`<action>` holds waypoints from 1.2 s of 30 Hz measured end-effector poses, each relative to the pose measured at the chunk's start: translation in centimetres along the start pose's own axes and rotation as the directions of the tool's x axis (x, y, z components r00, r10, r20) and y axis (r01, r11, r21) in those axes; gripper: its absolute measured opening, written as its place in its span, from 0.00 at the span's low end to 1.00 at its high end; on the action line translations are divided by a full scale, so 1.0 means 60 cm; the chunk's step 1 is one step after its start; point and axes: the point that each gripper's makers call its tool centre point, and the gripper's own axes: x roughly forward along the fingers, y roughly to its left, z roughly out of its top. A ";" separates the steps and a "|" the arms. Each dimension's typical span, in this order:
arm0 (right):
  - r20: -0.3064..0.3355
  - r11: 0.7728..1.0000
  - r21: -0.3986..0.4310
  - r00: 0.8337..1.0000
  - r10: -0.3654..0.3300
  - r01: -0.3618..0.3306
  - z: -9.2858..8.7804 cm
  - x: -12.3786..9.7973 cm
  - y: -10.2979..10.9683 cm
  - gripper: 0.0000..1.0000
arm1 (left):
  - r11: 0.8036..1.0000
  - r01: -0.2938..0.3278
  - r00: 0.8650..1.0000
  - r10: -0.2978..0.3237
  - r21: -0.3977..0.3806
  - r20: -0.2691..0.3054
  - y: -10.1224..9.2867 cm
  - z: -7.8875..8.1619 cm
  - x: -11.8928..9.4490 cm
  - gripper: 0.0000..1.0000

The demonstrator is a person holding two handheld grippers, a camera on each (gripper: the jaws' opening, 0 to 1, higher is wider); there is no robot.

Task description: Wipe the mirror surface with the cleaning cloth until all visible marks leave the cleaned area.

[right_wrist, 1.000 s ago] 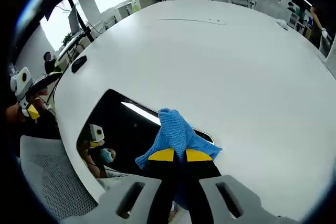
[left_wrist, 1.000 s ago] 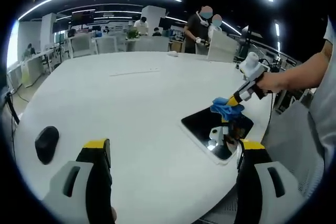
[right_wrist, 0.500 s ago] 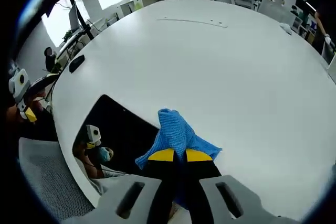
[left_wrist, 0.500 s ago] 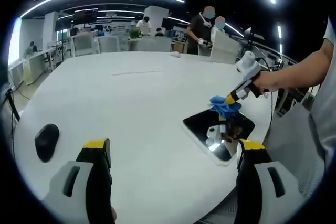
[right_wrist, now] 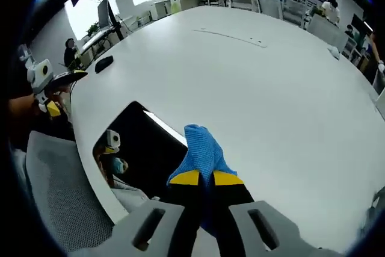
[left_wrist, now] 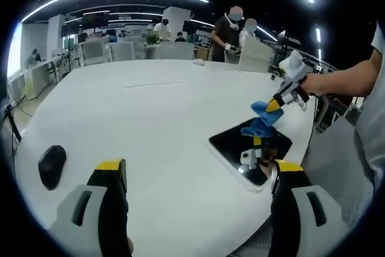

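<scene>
right claw pinching cloth (blue) | above mirror

My right gripper has lifted off the dark rectangular mirror. A second ago it pressed the crumpled blue cleaning cloth on the glass; now, in the left gripper view, the cloth hangs clear above it with its blue reflection below. In the right gripper view the cloth reads higher over the mirror, jaws clamped on it as before.
</scene>
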 end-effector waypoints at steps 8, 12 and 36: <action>-0.010 0.991 0.123 0.999 -0.053 0.054 -0.064 -0.029 -0.077 0.01 | 1.000 0.006 1.000 -0.006 -0.008 -0.005 0.006 -0.013 0.001 0.99; 0.007 0.981 0.182 0.997 -0.072 0.069 -0.084 -0.021 -0.096 0.01 | 1.000 0.006 1.000 -0.006 -0.007 -0.005 0.015 -0.016 0.002 0.99; 0.027 0.959 0.264 0.993 -0.116 0.105 -0.111 0.022 -0.099 0.08 | 1.000 -0.009 1.000 0.009 -0.001 0.005 0.021 -0.011 -0.010 0.99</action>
